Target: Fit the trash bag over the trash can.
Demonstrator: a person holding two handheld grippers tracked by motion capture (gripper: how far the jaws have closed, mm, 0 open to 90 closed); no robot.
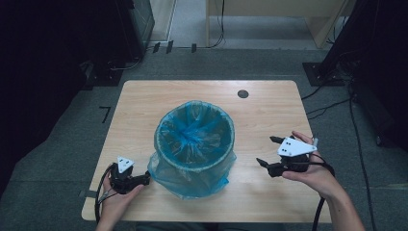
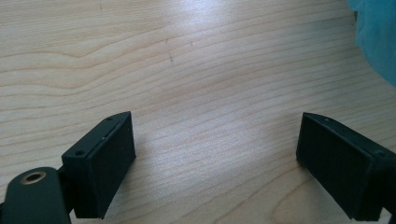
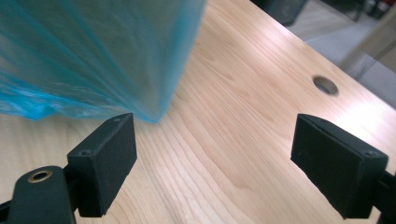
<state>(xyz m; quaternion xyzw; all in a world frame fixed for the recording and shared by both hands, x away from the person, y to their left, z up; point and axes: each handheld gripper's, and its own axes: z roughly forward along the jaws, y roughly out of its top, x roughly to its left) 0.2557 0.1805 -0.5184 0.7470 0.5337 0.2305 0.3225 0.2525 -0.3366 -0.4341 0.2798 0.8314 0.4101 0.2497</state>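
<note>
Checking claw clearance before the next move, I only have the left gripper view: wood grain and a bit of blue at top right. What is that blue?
Observer: It's a blue bag lining a round bin mid-table; the high view shows the liner draped over the rim and bunched around the base.
Operator: Where's the right claw?
Observer: The right claw is to the right of the bin, apart from it, jaws wide open with nothing between them.
Operator: Anything else on the table?
Observer: A round cable hole near the table's far edge.
</note>
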